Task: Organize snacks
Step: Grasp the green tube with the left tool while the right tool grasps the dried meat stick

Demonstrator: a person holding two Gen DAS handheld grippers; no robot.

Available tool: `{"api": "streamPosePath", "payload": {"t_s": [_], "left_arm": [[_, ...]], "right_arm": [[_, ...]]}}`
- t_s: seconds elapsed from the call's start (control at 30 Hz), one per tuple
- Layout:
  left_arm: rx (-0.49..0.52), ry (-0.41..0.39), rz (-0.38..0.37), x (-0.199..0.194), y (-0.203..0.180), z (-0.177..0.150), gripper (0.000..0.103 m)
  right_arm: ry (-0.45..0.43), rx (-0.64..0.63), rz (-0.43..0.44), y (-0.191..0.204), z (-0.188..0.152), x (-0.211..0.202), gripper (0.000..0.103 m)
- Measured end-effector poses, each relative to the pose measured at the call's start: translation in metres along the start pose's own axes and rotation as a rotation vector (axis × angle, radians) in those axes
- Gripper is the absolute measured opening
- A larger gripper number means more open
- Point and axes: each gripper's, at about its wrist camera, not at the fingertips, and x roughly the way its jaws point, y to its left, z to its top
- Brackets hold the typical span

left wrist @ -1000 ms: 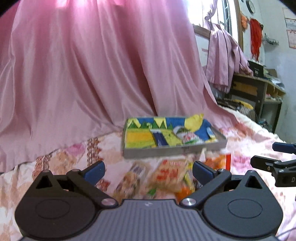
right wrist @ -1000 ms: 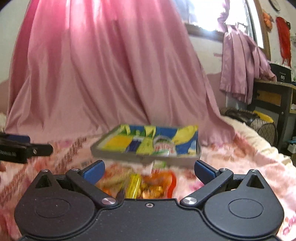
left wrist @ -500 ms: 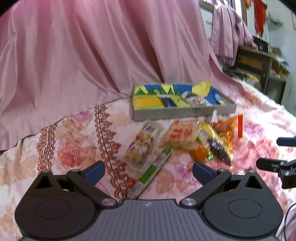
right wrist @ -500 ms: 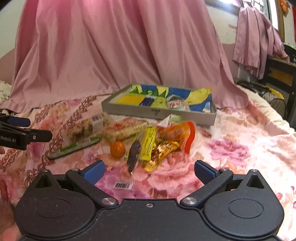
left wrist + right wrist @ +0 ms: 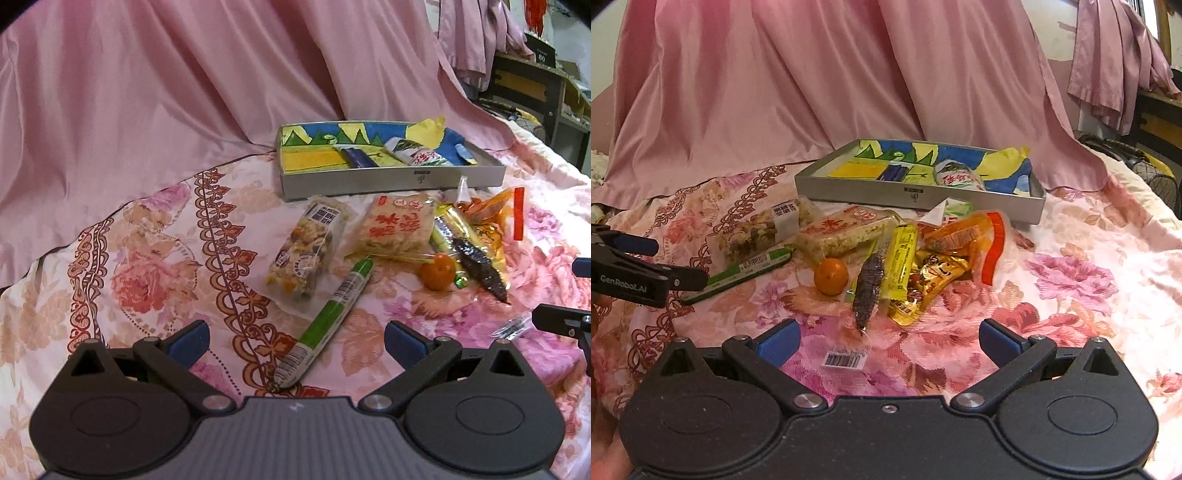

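Note:
A grey tray with a blue, yellow and green lining stands at the far side of the flowered bedspread, holding a few packets. In front of it lie loose snacks: a green stick packet, a nut bar, a rice cake pack, an orange, a dark wrapped piece and yellow and orange packets. My left gripper is open over the green stick's near end. My right gripper is open, empty, near the dark piece.
A pink curtain hangs behind the tray. A desk with shelves stands at the far right. A small barcode packet lies on the bedspread between the right gripper's fingers.
Both grippers have tilted down and pulled back, so the loose snacks on the bedspread now show in full. Both stay open.

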Motion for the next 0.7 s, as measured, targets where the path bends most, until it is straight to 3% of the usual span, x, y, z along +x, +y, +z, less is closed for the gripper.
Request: {"api": "streamPosePath", "payload": {"t_s": [0.37,0.5,0.6,0.7], "left_arm": [[0.072,0.028,-0.025,0.020,-0.004,0.006,0.103],[0.088,0.037,-0.040,0.027,-0.002,0.008,0.101],[0.087,0.043,-0.062,0.030,0.000,0.009,0.093],[0.073,0.071,-0.084,0.035,0.002,0.011,0.075]], "right_arm": [[0.002,0.034,0.047,0.003,0.009,0.032,0.102],[0.018,0.039,0.058,0.001,0.007,0.043,0.096],[0.031,0.058,0.082,-0.002,0.004,0.047,0.091],[0.030,0.066,0.093,-0.002,0.004,0.050,0.088]]}}
